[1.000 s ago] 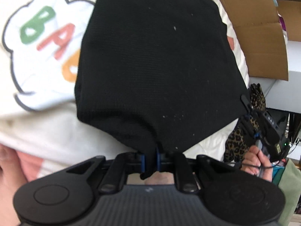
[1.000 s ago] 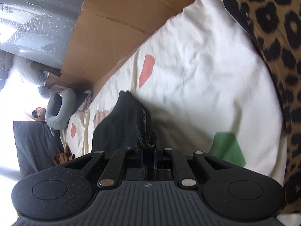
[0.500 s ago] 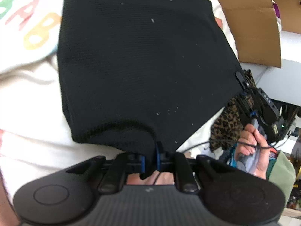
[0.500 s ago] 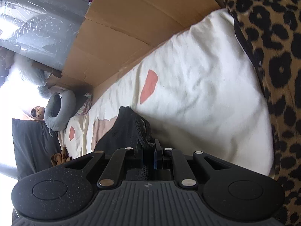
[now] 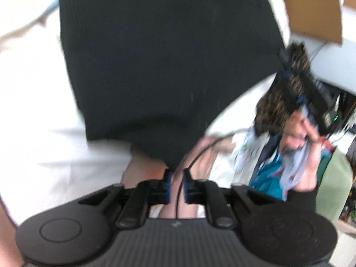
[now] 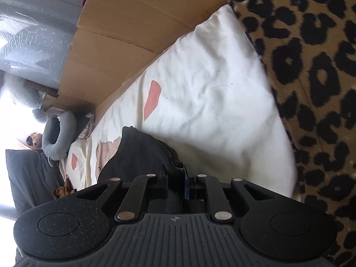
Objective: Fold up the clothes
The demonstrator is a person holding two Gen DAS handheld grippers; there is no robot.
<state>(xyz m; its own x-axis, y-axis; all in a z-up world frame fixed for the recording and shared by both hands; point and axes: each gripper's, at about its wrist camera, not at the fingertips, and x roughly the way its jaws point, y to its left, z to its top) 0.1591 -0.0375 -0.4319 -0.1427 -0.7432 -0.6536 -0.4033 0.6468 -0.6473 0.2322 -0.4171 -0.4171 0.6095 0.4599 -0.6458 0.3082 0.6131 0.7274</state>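
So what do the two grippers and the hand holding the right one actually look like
Both the left gripper and the right gripper are matte black, with ribbed bodies, round side discs, linkage bars with silver pins, and blue-lined jaws. A thin black cable trails near the left one. The right hand emerges from a dark sleeve.

Two fisheye wrist views, each looking forward and downward along its gripper's fingers, close over the bed; both share the black garment and white bedding.
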